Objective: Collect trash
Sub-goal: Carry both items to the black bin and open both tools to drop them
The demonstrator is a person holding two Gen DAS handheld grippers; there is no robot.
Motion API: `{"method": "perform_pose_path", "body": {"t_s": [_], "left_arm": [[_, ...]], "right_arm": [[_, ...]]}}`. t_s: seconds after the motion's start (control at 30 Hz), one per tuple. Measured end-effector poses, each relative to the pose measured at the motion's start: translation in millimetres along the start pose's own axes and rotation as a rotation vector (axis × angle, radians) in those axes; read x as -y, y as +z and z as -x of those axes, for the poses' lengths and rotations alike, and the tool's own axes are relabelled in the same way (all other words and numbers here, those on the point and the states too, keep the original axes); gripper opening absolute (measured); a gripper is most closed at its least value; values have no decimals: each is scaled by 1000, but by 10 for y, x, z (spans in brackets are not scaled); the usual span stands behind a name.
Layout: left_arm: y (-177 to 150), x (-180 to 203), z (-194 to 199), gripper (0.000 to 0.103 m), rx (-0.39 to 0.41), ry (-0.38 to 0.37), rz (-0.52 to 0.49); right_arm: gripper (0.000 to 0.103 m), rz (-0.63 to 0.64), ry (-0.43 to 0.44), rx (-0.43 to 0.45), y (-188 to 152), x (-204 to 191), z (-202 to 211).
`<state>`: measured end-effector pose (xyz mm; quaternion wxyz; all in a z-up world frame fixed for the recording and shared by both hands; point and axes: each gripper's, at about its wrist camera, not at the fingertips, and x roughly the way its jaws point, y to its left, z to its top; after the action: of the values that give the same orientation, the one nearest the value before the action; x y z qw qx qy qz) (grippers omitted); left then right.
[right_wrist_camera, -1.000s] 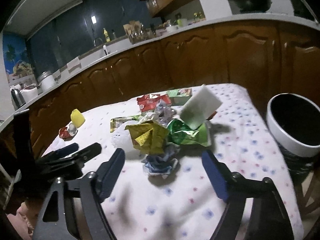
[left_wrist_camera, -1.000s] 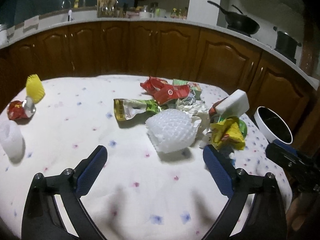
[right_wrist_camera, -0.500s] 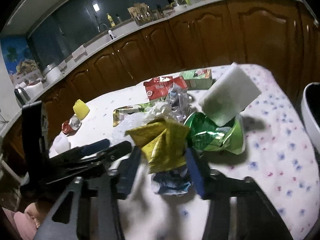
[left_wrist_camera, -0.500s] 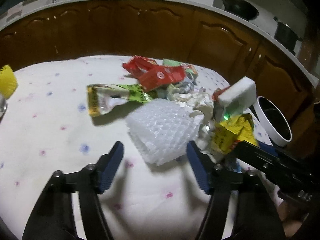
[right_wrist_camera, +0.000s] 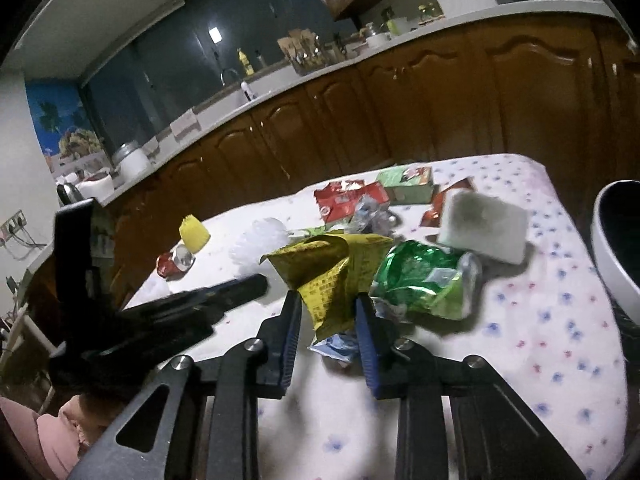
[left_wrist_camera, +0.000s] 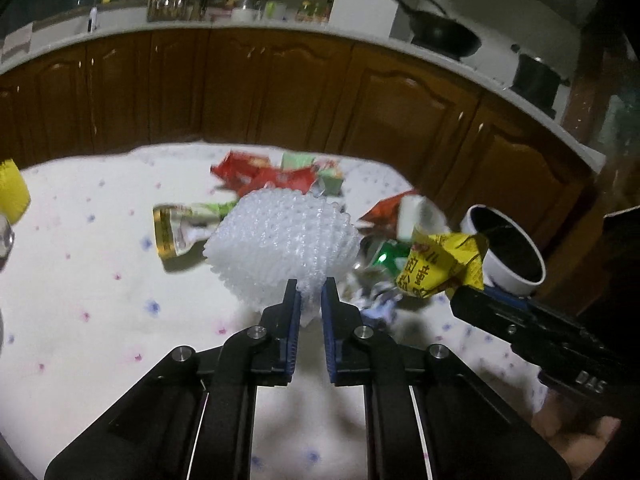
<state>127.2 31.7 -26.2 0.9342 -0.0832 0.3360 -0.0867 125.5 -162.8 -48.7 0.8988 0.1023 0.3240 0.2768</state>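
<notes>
My left gripper point(left_wrist_camera: 310, 294) is shut on the white foam net sleeve point(left_wrist_camera: 280, 244) and holds it above the tablecloth. My right gripper point(right_wrist_camera: 328, 308) is shut on the crumpled yellow wrapper point(right_wrist_camera: 334, 276), which also shows in the left wrist view point(left_wrist_camera: 440, 268). Other trash lies on the table: a green foil bag point(right_wrist_camera: 424, 276), a white sponge block point(right_wrist_camera: 484, 228), red wrappers point(right_wrist_camera: 348, 200), a green carton point(right_wrist_camera: 408, 184), a blue-white crumpled wrapper point(right_wrist_camera: 336, 346) under the right gripper, and a green-yellow pouch point(left_wrist_camera: 180, 228).
A white bin with a dark inside point(left_wrist_camera: 508, 248) stands off the table's right edge, also in the right wrist view point(right_wrist_camera: 616, 248). A yellow cup point(right_wrist_camera: 194, 232) and a crushed red can point(right_wrist_camera: 174, 262) sit at the far left. Brown kitchen cabinets point(left_wrist_camera: 280, 92) run behind the table.
Both grippers moved in and closed. The left one took hold of the foam net and lifted it. The right one took hold of the yellow wrapper.
</notes>
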Motion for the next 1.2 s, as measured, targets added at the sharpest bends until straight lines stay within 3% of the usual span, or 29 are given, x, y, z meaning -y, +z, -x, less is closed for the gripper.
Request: {"method": "perform_pose_path", "body": {"t_s": [0.4, 0.8, 1.2], "left_arm": [[202, 736, 76, 9, 40, -128, -105], [211, 1583, -204, 9, -3, -254, -217], [267, 2254, -601, 9, -70, -323, -308]], "right_arm": [[27, -68, -103, 78, -45, 477, 543], [27, -169, -270, 145, -90, 1205, 1152], [27, -214, -372, 149, 23, 1669, 1352]]}}
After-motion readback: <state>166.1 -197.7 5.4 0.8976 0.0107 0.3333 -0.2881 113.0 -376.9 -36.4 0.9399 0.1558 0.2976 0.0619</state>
